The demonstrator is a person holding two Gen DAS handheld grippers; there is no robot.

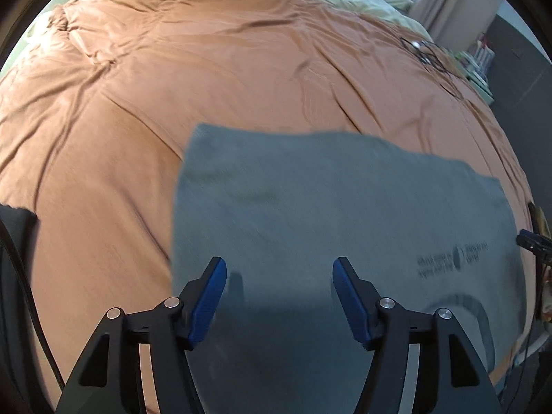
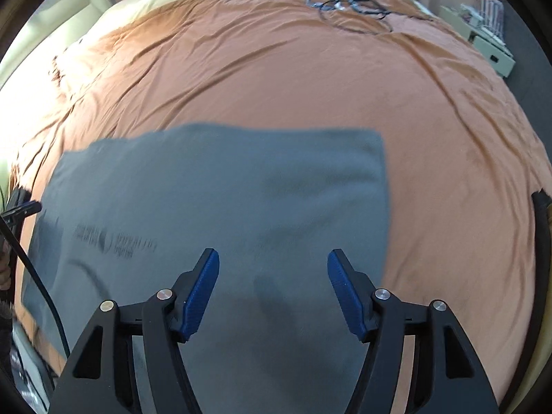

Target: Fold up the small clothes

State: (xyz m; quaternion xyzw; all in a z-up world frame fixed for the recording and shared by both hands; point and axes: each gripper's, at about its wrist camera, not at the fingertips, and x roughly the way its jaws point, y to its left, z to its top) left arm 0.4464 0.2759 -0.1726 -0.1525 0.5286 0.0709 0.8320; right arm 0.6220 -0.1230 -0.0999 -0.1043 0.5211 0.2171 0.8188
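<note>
The left wrist view shows the grey cotton T-shirt [image 1: 310, 207] lying flat as a neat rectangle on the orange-sheeted bed [image 1: 172, 86], with the left claw [image 1: 279, 276] and right claw [image 2: 272, 269] both spread open and empty above it, suggesting one fold is laid down and further folds likely remain.

Below me an orange bedspread [image 1: 207, 86] carries the flat grey garment [image 1: 310, 200] and, farther off, seemingly tangled black cables [image 2: 352, 3]
</note>
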